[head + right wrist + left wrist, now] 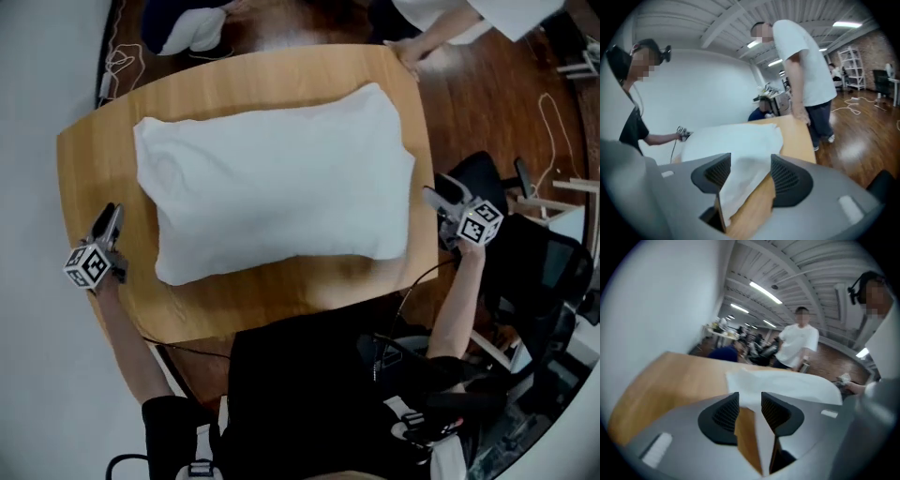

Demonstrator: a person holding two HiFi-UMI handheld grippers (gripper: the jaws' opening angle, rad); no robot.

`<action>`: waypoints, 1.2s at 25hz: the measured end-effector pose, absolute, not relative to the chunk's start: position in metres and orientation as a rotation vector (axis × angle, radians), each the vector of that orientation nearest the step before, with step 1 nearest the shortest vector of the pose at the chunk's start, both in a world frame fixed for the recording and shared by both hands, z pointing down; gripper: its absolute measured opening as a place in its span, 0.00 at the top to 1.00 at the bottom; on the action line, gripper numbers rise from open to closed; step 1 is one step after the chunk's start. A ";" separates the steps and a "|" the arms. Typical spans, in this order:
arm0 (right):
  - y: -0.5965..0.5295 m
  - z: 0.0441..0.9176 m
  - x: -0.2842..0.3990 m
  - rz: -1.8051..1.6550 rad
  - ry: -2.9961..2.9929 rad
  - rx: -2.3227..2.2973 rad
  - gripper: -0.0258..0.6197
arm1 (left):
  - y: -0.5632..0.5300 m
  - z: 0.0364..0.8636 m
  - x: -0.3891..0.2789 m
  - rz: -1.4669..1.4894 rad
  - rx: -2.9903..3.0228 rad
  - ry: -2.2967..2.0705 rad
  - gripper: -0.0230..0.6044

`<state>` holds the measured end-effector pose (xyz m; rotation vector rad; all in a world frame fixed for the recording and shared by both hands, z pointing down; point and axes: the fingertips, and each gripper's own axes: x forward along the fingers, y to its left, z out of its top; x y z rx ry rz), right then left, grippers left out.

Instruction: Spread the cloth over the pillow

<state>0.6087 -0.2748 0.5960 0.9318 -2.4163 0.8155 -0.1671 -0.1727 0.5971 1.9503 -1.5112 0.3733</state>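
A white cloth (272,178) lies spread across the middle of the wooden table (281,300), puffed up by the pillow underneath, which is hidden. My left gripper (111,218) hovers over the table's left side, a little off the cloth's near-left corner, jaws apart. In the left gripper view the cloth (787,383) shows beyond the left gripper (750,401), untouched by the pads. My right gripper (437,195) sits at the table's right edge beside the cloth's right end. The right gripper (750,164) stands wide, a cloth corner (740,187) loose between the pads.
A person in a white shirt (801,61) stands at the far side with a hand (408,52) on the table's far right corner. A black office chair (534,272) is on my right. A dark bundle (183,28) and cables lie on the wooden floor beyond.
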 end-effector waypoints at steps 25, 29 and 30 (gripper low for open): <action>-0.095 0.575 0.561 0.636 -2.027 0.698 0.94 | -0.001 0.604 -0.035 0.402 2.208 -1.108 0.94; -0.106 0.529 0.544 0.533 -2.045 0.800 0.94 | 0.016 0.566 -0.052 0.311 2.227 -1.145 0.95; -0.107 0.535 0.544 0.529 -2.022 0.803 0.94 | 0.019 0.578 -0.051 0.325 2.212 -1.133 0.95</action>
